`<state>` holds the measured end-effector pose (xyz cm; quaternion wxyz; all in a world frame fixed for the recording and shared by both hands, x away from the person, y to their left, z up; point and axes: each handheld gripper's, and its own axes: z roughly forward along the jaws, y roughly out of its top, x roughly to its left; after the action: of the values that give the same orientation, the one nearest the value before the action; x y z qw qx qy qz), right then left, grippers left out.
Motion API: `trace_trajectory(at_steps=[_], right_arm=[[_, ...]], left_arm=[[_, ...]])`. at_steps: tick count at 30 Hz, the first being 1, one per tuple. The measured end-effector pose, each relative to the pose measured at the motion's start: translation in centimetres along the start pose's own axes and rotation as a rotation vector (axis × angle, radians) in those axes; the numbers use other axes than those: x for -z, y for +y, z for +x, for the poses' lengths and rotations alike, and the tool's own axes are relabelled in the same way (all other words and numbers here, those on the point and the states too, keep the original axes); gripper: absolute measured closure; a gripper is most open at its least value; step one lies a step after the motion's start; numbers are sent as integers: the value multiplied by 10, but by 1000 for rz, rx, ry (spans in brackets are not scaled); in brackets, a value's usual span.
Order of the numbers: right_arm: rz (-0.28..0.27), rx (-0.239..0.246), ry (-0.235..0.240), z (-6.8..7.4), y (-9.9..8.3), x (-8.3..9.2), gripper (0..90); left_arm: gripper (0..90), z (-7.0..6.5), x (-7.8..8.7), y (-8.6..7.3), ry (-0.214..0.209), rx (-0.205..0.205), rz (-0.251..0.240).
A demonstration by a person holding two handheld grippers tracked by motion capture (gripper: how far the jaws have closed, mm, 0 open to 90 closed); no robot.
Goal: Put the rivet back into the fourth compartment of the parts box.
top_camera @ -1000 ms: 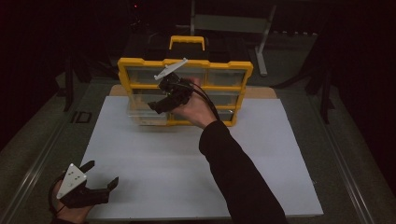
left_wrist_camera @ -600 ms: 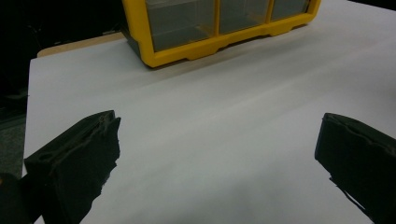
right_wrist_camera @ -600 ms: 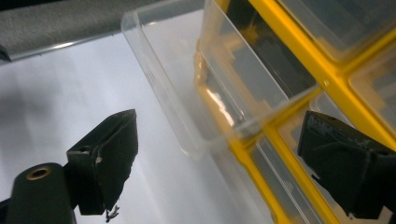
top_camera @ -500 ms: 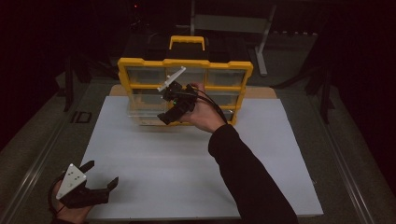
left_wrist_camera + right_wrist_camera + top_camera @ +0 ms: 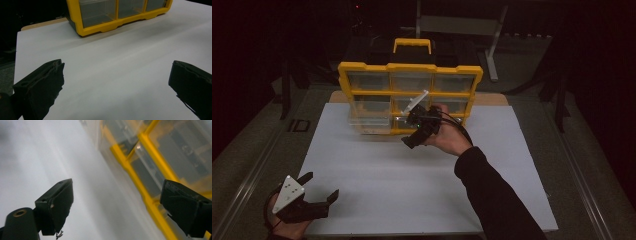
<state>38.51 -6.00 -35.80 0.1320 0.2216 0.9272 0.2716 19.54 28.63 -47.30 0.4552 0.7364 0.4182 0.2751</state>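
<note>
Where the yellow plastic organizer case with clear compartments (image 5: 410, 97) stands upright at the far edge of the white sheet on the bench (image 5: 422, 185), wide bare sheet lies open in front of it. Just before its lower row, the right claw (image 5: 414, 131) has just been opening; its jaws stand released, nothing between them. Well apart, the left claw (image 5: 319, 192) rests released at the near left corner.

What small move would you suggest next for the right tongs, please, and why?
Probably ease the right tongs toward the clear drawer that sticks out of the yellow organizer at its lower left. They have just been opening, stand wide with nothing between them, and hang just in front of the bottom row, so that drawer looks like the nearest thing to grasp.
</note>
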Motion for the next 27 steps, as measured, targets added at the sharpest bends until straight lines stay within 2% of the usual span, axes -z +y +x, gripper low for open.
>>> trace_trajectory(at_steps=[1, 2, 5, 6, 11, 12, 13, 16, 17, 18, 20, 21, 23, 27], right_arm=[[0, 0, 0, 0, 0, 0, 116], [-12, -5, 4, 0, -12, 1, 113], [-15, -27, 12, 0, -21, 2, 112], [-32, -43, 11, -2, -33, 4, 112], [-67, -77, 1, -1, -62, 12, 112], [-67, -77, 1, -1, -62, 12, 112], [-73, -87, -7, 0, -73, 14, 113], [-94, -111, 0, -1, -90, 17, 113], [-94, -111, 0, -1, -90, 17, 113], [-104, -133, -2, -1, -101, 18, 113], [-110, -142, -6, -1, -107, 19, 113], [-120, -167, -12, -2, -121, 20, 113], [-126, -176, -15, -2, -125, 21, 113], [-166, -226, -31, -3, -154, 29, 114]], left_arm=[[7, 0, 0, 0, 0, 0, 0], [7, 0, 0, 0, 0, 1, 0], [7, 0, 0, 0, 2, 3, -1], [7, 0, 0, 0, 2, 3, -3], [7, 0, 0, 0, 3, 3, -3], [7, 0, 0, 0, 3, 3, -3], [7, 0, 0, 0, 4, 3, -2], [7, 0, 0, 0, 6, 4, -2], [7, 0, 0, 0, 6, 4, -2], [7, 0, 0, 0, 6, 5, -3], [7, 0, 1, 0, 8, 5, -5], [7, 1, 1, 0, 10, 7, -6], [7, 1, 1, 0, 10, 7, -6], [7, 1, 1, -1, 13, 8, -5]])
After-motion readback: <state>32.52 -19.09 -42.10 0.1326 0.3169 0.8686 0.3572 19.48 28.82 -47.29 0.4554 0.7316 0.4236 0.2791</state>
